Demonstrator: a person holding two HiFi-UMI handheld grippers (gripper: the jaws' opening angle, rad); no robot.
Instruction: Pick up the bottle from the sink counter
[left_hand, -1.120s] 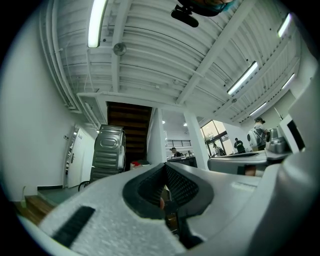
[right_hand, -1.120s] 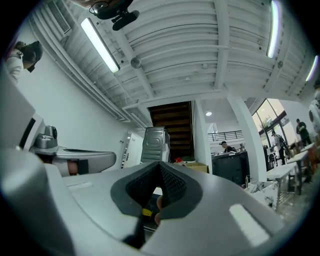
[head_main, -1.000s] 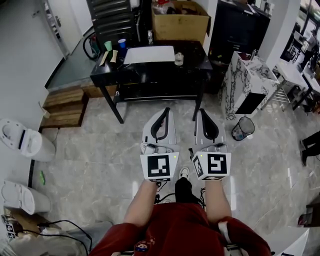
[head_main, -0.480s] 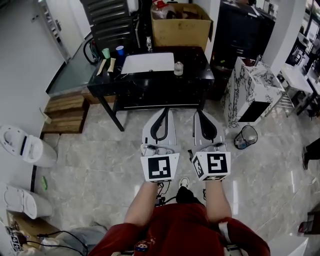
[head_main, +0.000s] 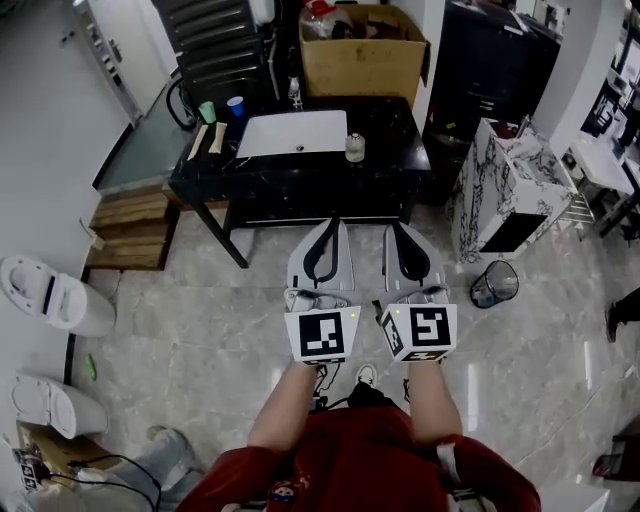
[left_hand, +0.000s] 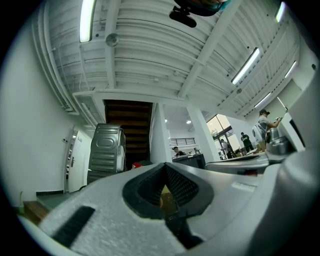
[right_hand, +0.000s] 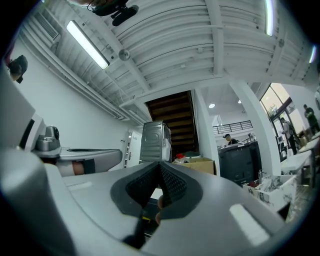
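Note:
A small clear bottle (head_main: 354, 148) stands on the black sink counter (head_main: 395, 165), just right of the white basin (head_main: 293, 133). My left gripper (head_main: 330, 222) and right gripper (head_main: 396, 226) are held side by side over the marble floor, short of the counter's front edge, both pointing toward it. Each is shut with nothing between its jaws. In the left gripper view the left gripper (left_hand: 165, 166) has its black pads meeting at the tips. The right gripper (right_hand: 160, 165) looks the same in its own view, where the bottle cannot be made out.
A cardboard box (head_main: 362, 40) sits behind the counter. A green cup (head_main: 207, 111), a blue cup (head_main: 235, 105) and a faucet (head_main: 295, 92) stand on it. A marble cabinet (head_main: 510, 190) and bin (head_main: 494, 283) are right; wooden pallets (head_main: 128, 225) and toilets (head_main: 55, 295) left.
The counter has slid slightly lower and nearer in the head view as I approach. Both grippers stay shut and side by side.

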